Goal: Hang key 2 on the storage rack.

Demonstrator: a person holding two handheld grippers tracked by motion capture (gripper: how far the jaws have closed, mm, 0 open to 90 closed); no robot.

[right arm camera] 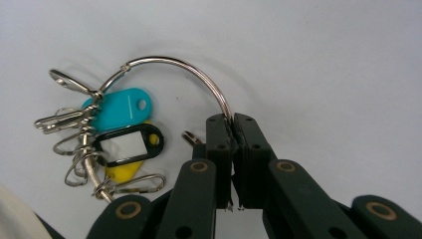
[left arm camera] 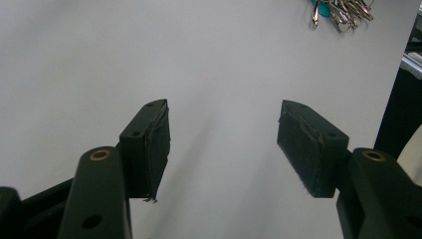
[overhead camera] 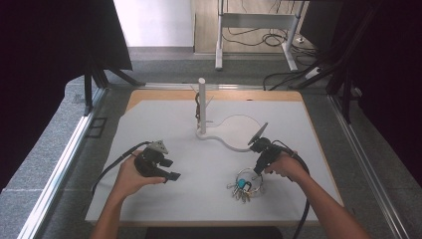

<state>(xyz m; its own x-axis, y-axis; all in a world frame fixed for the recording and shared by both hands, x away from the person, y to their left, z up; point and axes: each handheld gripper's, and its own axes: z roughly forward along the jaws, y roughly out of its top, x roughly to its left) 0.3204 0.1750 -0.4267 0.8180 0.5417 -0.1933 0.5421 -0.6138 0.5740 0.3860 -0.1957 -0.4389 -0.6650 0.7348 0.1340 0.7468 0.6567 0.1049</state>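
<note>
Right gripper (right arm camera: 232,130), jaws clamped on the large steel-wire key ring (right arm camera: 199,74) lying flat nearer the person than the white peg stand (overhead camera: 202,107); left gripper (left arm camera: 224,144) gapes empty, farther off.

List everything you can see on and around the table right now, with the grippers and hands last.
key ring: one, silver metal wire loop, near right part of the table, clamped in the right gripper's jaws
key tags: three, one turquoise, one black with a white window, one yellow, strung on the ring
keys and clips: several, silver, bunched on the ring; exact count unclear
peg stand: one, white upright post with side pegs on a curved base, far middle of the table
table: one, white sheet on a wooden board
desk frame: one, white, on the floor behind, with cables
left gripper: one, black, jaws open and empty, near left
right gripper: one, black, jaws shut on the key ring
hands: two, one on each gripper
</note>
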